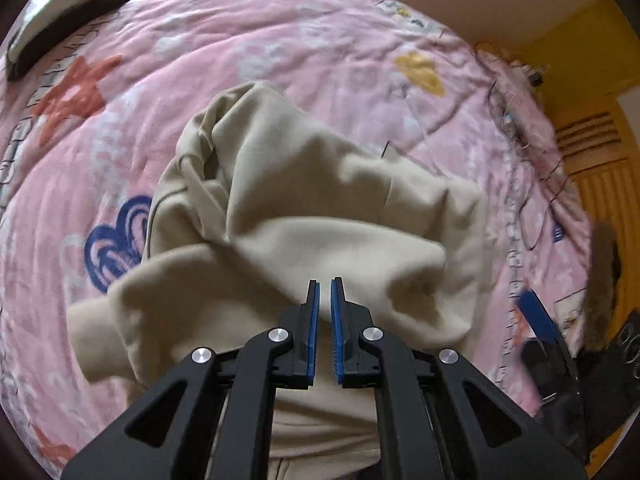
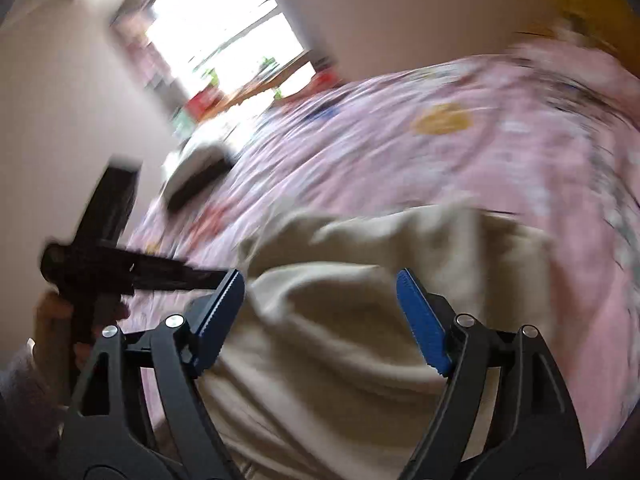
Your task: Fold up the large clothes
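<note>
A beige sweatshirt lies bunched on a pink patterned bedspread, with one sleeve cuff trailing to the lower left. My left gripper hovers above the heap, its blue pads nearly together with nothing seen pinched between them. In the right wrist view, my right gripper stands wide open over the same beige sweatshirt, and its pads do not touch the cloth. The right gripper's blue finger shows at the right edge of the left wrist view. The left gripper's black body appears blurred at the left, held by a hand.
A folded white and dark garment lies at the far corner of the bed, also visible as a blurred dark-edged pile. A bright window is beyond the bed. Yellow wall and a slatted door stand to the right.
</note>
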The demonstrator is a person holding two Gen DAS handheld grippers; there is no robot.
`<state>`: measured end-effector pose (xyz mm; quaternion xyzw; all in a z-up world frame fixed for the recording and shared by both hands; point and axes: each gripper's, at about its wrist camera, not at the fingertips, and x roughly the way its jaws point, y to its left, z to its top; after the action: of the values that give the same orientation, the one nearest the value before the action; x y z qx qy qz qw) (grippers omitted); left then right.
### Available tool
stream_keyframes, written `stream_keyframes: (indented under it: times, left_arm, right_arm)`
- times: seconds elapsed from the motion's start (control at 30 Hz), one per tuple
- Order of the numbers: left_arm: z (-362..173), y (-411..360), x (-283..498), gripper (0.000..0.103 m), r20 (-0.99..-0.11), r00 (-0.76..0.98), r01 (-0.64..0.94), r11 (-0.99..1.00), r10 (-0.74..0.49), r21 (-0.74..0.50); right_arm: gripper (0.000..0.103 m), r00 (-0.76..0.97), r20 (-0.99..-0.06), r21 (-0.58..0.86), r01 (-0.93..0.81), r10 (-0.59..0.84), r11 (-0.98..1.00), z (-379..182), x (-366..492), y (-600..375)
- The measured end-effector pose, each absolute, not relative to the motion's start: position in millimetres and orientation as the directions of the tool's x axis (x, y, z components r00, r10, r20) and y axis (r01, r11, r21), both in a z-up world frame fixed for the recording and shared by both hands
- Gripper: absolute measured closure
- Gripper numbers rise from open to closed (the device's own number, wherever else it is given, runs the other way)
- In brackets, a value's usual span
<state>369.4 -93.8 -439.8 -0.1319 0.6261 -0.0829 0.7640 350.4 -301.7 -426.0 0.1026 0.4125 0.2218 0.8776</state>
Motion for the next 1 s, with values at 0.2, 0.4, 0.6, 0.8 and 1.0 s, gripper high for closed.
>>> stream_keyframes:
  times: [0.2, 0.4, 0.6, 0.8, 1.0]
  left_arm:
    - [-461.2, -63.2, 344.6, 0.097, -0.955, 0.125, -0.225, 0.93, -0.268, -0.29]
    - [-481.8, -29.0, 320.1, 0.097, -0.96, 0.081, -0.312, 0.908, -0.268, -0.279]
    - [-498.5, 4.5, 289.1, 0.097, -0.927, 0.103, -0.368, 0.853, -0.36, -0.372]
    - [-484.9, 35.0, 268.1, 0.097, -0.892, 0.127, -0.296, 0.842, -0.434, -0.451]
    - [-473.9, 36.0, 263.9, 0.097, -0.888, 0.056, -0.197, 0.867, -0.457, -0.458]
  right_arm:
    - [0.028, 0.546, -0.786, -0.006, -0.476, 0.29, 0.88, -475.0, 360.9, -231.6]
    - [0.086, 0.43, -0.879, -0.051, -0.514, 0.205, 0.856, -512.0, 367.7, -216.1]
    - [0.096, 0.54, -0.835, -0.239, -0.533, 0.109, 0.812, -481.3, 329.4, -185.9]
    - [0.097, 0.642, -0.767, -0.367, -0.417, -0.016, 0.832, -476.7, 300.1, -149.9]
    - [0.098, 0.684, -0.725, -0.379, -0.302, -0.077, 0.875, -472.4, 270.9, -132.4]
